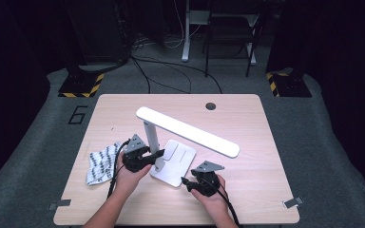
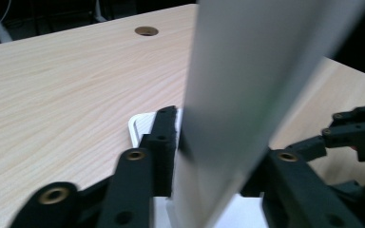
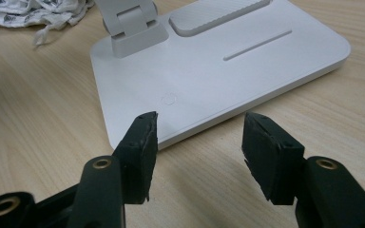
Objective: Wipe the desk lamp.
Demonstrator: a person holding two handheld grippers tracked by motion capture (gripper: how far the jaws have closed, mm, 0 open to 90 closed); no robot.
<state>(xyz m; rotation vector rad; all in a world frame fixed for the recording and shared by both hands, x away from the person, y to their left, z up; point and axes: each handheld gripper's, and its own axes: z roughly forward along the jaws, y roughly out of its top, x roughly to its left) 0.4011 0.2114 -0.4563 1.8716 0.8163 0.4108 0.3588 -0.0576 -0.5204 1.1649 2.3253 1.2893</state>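
The white desk lamp (image 1: 178, 142) stands on the table (image 1: 100, 209), with its upright post between the jaws of the left tongs (image 1: 158, 154) and its flat base just ahead of the right tongs (image 1: 185, 182). In the left gripper view the post (image 2: 237, 104) rises between the two black jaws; the jaw on the left of that view lies against it, while the far jaw is half hidden behind the blurred post, so the clamp looks made but cannot be vouched for on that side. The right tongs (image 3: 197, 137) stand released, jaws apart with nothing between them, tips hovering just short of the near edge of the base (image 3: 209, 71).

The lamp is likely rigid plastic, smooth and a little slippery under hard pads. Its weight probably sits in the base, while the long light bar (image 1: 190, 130) reaches out over and past it, so the whole thing would tend to tip or swing if lifted by the post alone. The post, low down near its hinge (image 3: 130, 23), is the sensible hold for steadying; the thin base edge suits a pinch from the right tongs. The hinge may fold under side load, so a gentle pull seems wise.

In looks, the lamp is all white: a rounded rectangular base with a ribbed pad, a shallow slot and a small touch mark (image 3: 169, 98). A patterned cloth (image 1: 102, 164) lies just outside the left tongs.
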